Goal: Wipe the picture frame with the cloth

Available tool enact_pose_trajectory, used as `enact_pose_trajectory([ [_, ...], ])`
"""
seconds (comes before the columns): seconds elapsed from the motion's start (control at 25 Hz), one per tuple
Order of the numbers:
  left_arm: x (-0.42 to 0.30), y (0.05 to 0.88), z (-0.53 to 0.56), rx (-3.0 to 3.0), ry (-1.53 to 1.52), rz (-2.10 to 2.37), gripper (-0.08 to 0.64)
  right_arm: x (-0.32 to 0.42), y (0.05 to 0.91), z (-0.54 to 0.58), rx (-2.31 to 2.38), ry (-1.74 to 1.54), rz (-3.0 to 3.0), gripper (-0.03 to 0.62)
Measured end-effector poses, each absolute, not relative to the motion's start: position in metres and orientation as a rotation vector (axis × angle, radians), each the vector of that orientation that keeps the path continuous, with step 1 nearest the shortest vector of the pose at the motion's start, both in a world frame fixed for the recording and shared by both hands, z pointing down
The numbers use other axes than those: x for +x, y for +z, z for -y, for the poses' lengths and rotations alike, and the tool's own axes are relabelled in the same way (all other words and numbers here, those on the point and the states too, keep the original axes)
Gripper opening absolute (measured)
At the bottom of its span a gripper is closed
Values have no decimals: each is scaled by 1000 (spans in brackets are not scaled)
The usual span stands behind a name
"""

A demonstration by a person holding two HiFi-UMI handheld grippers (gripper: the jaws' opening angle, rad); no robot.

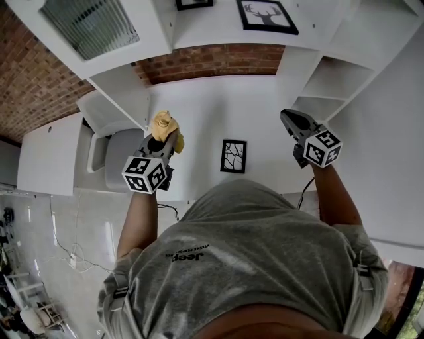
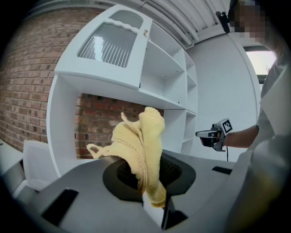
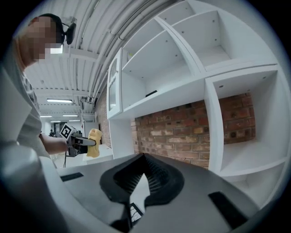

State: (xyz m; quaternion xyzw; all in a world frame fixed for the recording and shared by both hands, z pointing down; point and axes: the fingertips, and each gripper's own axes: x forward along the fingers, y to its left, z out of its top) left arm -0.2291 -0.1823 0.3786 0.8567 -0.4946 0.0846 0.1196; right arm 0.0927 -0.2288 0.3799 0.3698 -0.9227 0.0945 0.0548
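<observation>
A small black picture frame with a branch drawing lies flat on the white desk, between my two grippers. My left gripper is held above the desk to the frame's left and is shut on a crumpled yellow cloth. In the left gripper view the cloth stands up out of the jaws. My right gripper hovers to the frame's right, shut with nothing in it. In the right gripper view the jaw tips meet, and a corner of the frame shows below them.
White shelving rises at the right and a glass-door cabinet at the left, with a brick wall behind the desk. A deer picture sits on the top shelf. A grey chair stands at the desk's left.
</observation>
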Motion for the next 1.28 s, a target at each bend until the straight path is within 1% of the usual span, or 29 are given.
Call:
enact_pose_trajectory([
  [0.16,-232,379,184,2491,220,1455,81,93,380,227,1127,283,2825,17],
  [0.44,-236,419,181,2412,278,1448,81,90,438,221,1092,405,2736,16],
  [0.68,-236,438,180,2377,309,1426,81,90,463,219,1070,442,2685,16],
  [1.28,-229,436,183,2401,323,1417,81,89,454,226,1064,425,2706,17],
])
